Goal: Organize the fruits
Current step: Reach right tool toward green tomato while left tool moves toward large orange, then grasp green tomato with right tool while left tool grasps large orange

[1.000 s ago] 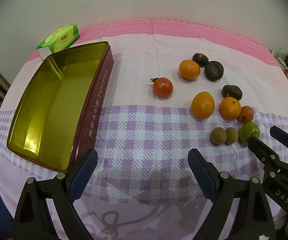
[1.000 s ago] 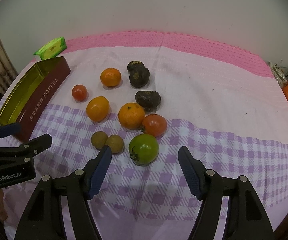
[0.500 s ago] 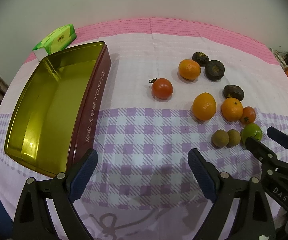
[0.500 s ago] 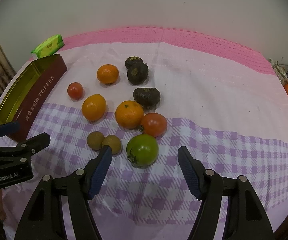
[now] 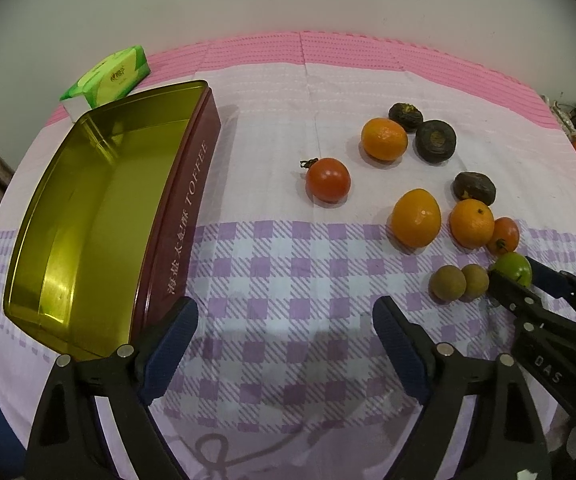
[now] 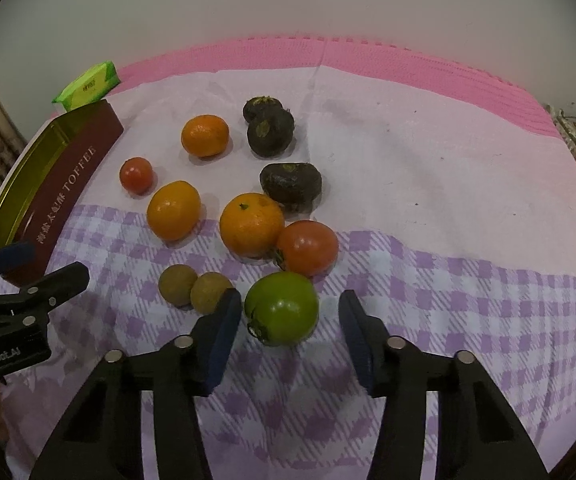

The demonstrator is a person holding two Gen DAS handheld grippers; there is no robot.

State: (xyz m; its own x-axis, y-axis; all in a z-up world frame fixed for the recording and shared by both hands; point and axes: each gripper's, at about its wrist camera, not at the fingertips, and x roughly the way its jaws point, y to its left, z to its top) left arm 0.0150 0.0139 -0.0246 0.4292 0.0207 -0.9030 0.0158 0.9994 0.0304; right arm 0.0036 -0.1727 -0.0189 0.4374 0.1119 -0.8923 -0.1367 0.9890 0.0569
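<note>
Half-hidden green tomato [image 5: 512, 268] — right gripper [image 6: 289, 314] straddling it.

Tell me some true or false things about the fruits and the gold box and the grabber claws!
1. The toffee tin has fruit in it. False: it holds no fruit; every fruit lies on the tablecloth.
2. The right gripper is open with the green tomato between its fingers. True.
3. There are three dark fruits. True.
4. The left gripper is holding an orange. False: it is open and holds nothing.
5. The two small brown fruits sit far apart. False: they touch, just left of the green tomato.
</note>
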